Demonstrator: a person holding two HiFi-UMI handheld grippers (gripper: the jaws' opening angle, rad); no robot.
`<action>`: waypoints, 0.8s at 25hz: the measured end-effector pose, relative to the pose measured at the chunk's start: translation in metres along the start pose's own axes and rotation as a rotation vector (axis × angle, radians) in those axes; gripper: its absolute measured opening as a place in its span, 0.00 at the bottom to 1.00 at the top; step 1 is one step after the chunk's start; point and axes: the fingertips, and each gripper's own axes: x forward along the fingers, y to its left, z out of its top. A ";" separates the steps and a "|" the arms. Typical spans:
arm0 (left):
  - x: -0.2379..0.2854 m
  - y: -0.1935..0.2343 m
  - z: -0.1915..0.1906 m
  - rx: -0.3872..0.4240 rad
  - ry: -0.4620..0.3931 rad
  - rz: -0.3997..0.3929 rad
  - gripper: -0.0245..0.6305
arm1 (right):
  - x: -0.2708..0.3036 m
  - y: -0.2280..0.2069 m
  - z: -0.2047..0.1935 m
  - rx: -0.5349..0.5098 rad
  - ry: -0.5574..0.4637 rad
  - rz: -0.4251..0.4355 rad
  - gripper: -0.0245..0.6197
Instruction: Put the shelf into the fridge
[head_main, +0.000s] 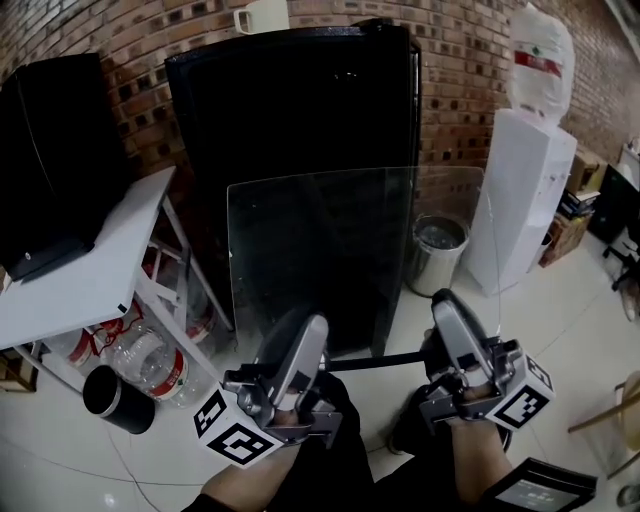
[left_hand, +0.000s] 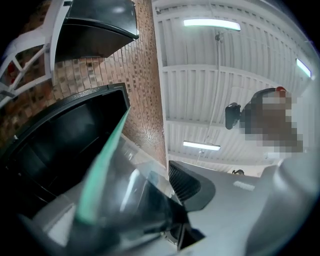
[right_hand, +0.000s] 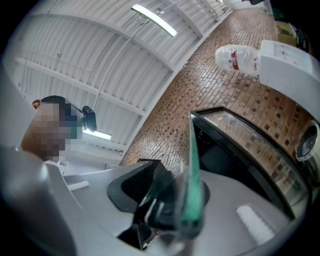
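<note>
Head view: we hold the clear rectangular glass shelf (head_main: 350, 250) upright in front of the tall black fridge (head_main: 300, 100). The left hand-held gripper (head_main: 312, 330) and right hand-held gripper (head_main: 447, 305) are at its lower edge.
Left gripper view: jaws clamped on the shelf's green-tinted edge, with the fridge beyond.
Right gripper view: jaws likewise clamped on the shelf, again with the fridge beyond.

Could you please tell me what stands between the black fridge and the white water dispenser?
A round metal bin stands between the fridge and the water dispenser; the head view shows it, partly through the glass shelf.
</note>
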 end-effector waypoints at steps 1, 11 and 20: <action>0.003 0.003 0.001 -0.003 -0.002 -0.008 0.15 | 0.002 -0.002 0.002 -0.010 -0.002 -0.002 0.17; 0.021 0.047 0.014 -0.004 0.000 0.022 0.15 | 0.035 -0.040 -0.004 0.014 0.000 -0.014 0.17; 0.031 0.079 0.033 0.052 -0.001 0.083 0.15 | 0.077 -0.067 -0.015 0.087 0.007 0.055 0.17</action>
